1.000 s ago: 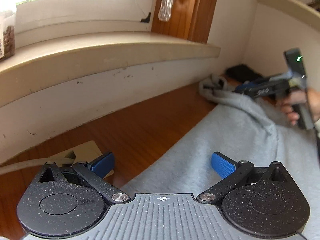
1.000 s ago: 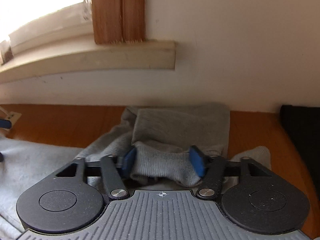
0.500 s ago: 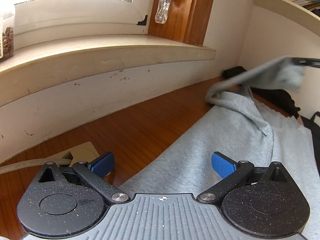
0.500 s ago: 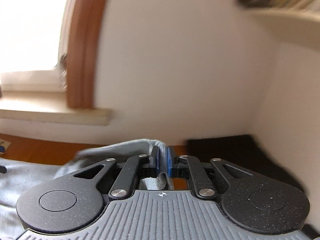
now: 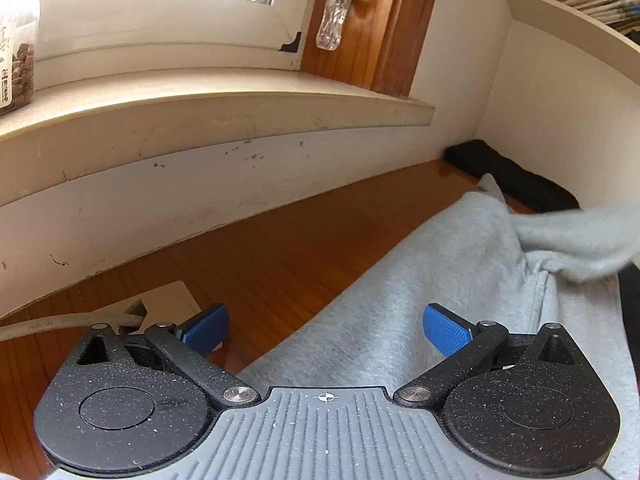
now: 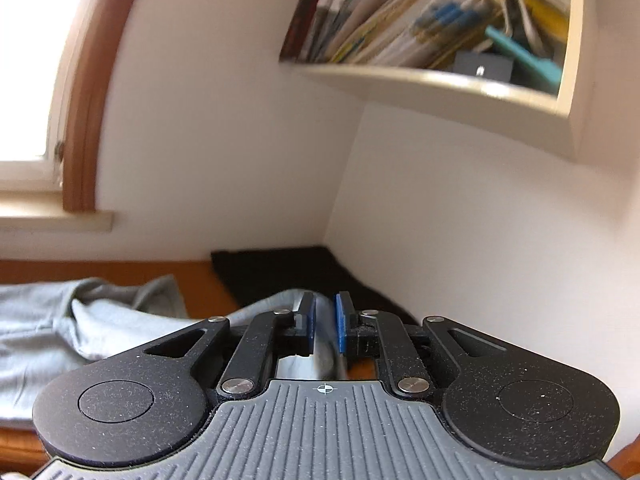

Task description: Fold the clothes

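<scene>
The right tongs (image 6: 324, 326), jaws just eased slightly, pinch the grey sweatshirt (image 5: 420, 292) sleeve (image 6: 320, 344) above the counter (image 5: 280, 256); draw it taut across the body. The left tongs (image 5: 326, 330) gape empty over the hem.

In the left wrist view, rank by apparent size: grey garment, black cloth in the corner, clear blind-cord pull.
1. grey garment, nearest the camera
2. black cloth, farther off and partly hidden, so its true size is unsure
3. clear blind-cord pull

We see our left tongs (image 5: 326, 330) spread wide over the grey fleece sweatshirt (image 5: 400, 308) on the brown wooden worktop (image 5: 280, 248); its blurred sleeve (image 5: 580, 236) hangs lifted at right.
</scene>
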